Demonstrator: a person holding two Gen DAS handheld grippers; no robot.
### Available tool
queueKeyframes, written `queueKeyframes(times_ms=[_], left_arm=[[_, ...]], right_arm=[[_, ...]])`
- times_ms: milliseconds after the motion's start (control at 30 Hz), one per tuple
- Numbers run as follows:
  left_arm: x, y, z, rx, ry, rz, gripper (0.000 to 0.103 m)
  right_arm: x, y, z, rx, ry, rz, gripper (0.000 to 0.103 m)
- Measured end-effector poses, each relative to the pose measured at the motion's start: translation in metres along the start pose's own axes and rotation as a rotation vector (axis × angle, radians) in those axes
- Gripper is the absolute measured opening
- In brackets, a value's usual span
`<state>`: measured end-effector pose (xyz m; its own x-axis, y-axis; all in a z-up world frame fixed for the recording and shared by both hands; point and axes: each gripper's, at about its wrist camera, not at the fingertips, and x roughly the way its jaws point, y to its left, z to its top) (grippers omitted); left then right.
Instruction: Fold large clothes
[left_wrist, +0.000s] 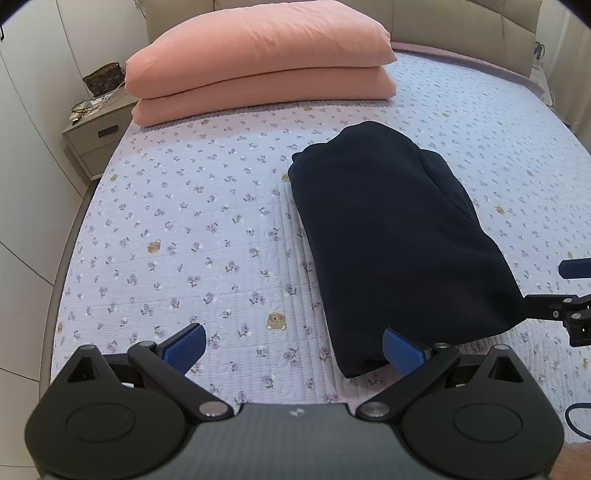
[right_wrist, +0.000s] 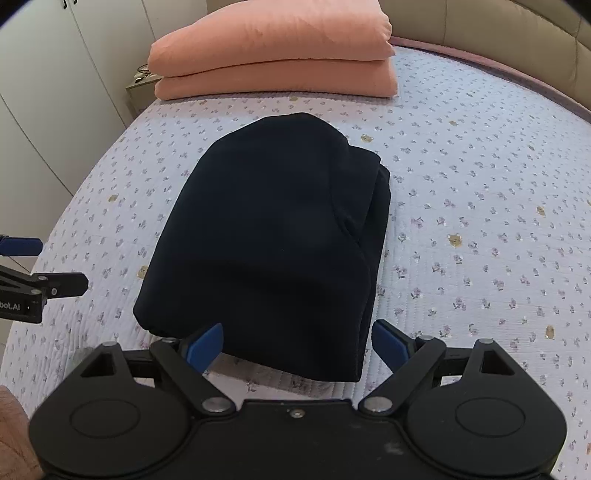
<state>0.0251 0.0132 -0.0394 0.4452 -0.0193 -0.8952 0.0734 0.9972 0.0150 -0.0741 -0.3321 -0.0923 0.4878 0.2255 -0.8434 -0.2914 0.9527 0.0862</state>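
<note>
right wrist view: the dark garment (right_wrist: 273, 240) lies on the bed (right_wrist: 480, 184) as a compact folded bundle, so folding looks about done. both the right gripper (right_wrist: 295, 347) and left gripper (left_wrist: 293, 347) are spread wide, holding nothing, at its near edge; perhaps only tidying remains.

Soft, even daylight filled both views; the dark garment (left_wrist: 391, 236) lost its detail, and fisheye bending darkened corners at 11 and 1 o'clock.

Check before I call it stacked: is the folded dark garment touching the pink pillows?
Apart. In the right wrist view a band of floral bedspread shows between the garment and the pillows.
</note>
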Motion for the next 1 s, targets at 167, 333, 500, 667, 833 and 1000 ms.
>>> queueKeyframes(times_ms=[167, 333, 500, 667, 833, 1000], left_arm=[[0.0000, -0.0002, -0.0002, -0.001, 0.001, 0.000, 0.103], [0.0003, -0.0011, -0.0005, -0.003, 0.002, -0.001, 0.103], [0.0005, -0.0011, -0.0007, -0.002, 0.005, -0.001, 0.102], [0.0024, -0.0013, -0.0009, 0.008, 0.015, -0.004, 0.101], [0.0028, -0.0003, -0.0006, 0.008, 0.016, -0.004, 0.101], [0.0034, -0.0006, -0.0007, 0.013, 0.017, -0.005, 0.101]], right_arm=[[0.0004, 0.0005, 0.0000, 0.000, 0.001, 0.001, 0.103], [0.0005, 0.0015, 0.0002, -0.005, 0.006, 0.005, 0.103], [0.0001, 0.0023, 0.0002, -0.006, 0.004, 0.005, 0.103], [0.0002, 0.0028, 0.0005, -0.011, 0.008, 0.007, 0.103], [0.0012, 0.0023, 0.0006, -0.016, 0.013, 0.010, 0.103], [0.0015, 0.0031, 0.0003, -0.018, 0.015, 0.013, 0.103]])
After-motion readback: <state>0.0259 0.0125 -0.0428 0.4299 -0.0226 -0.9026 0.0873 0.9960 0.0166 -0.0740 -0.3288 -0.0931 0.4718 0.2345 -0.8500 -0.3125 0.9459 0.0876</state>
